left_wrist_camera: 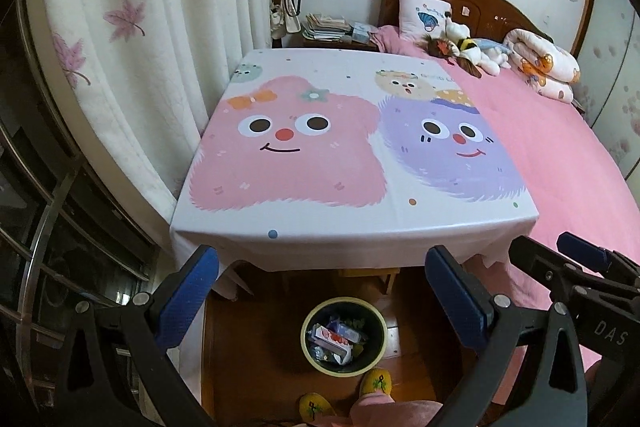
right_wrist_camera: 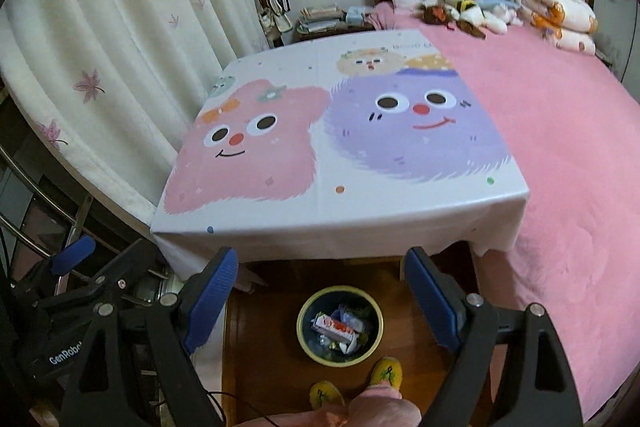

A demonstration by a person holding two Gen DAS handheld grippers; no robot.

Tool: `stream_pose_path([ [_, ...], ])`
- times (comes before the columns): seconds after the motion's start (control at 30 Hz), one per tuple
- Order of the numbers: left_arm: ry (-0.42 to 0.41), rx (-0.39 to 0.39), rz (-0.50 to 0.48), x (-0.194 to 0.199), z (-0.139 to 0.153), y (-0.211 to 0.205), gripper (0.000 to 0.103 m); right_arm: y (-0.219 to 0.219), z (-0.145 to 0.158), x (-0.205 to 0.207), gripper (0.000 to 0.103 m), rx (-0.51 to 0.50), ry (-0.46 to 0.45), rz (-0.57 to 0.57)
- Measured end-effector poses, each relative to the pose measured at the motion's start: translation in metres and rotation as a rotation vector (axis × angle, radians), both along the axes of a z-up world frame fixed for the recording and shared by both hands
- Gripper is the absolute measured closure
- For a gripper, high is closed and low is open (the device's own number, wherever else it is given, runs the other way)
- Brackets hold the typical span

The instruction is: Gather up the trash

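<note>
A round dark bin (left_wrist_camera: pixel 345 335) (right_wrist_camera: pixel 340 326) with a pale rim stands on the wooden floor in front of the table. Several wrappers and a white-and-red carton (left_wrist_camera: pixel 334 339) (right_wrist_camera: pixel 338 329) lie inside it. My left gripper (left_wrist_camera: pixel 320 291) hangs open high above the bin, nothing between its blue pads. My right gripper (right_wrist_camera: pixel 322 293) is open too and holds nothing; it shows at the right edge of the left wrist view (left_wrist_camera: pixel 576 259). The left gripper appears at the lower left of the right wrist view (right_wrist_camera: pixel 72 259). The cartoon tablecloth (left_wrist_camera: pixel 320 147) (right_wrist_camera: pixel 332 131) shows no trash on it.
The table stands between a white curtain (left_wrist_camera: pixel 140 47) on the left and a pink bed (left_wrist_camera: pixel 560 155) on the right. Stuffed toys (left_wrist_camera: pixel 468 51) and a folded quilt (left_wrist_camera: pixel 544 63) lie at the headboard. A person's yellow slippers (left_wrist_camera: pixel 376 383) stand just before the bin. A metal rail (left_wrist_camera: pixel 48 227) runs at left.
</note>
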State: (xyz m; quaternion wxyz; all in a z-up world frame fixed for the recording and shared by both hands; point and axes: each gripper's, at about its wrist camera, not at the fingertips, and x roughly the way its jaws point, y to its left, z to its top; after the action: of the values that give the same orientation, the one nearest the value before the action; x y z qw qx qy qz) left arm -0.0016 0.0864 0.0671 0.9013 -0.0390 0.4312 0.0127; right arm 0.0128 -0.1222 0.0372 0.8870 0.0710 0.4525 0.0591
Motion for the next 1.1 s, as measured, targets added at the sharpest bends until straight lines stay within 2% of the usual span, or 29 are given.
stream_pose_path([
  [1.1,0.005,0.020,0.030,0.014,-0.003,-0.002,0.001,-0.005,-0.005,0.012,0.017,0.016,0.022,0.015],
])
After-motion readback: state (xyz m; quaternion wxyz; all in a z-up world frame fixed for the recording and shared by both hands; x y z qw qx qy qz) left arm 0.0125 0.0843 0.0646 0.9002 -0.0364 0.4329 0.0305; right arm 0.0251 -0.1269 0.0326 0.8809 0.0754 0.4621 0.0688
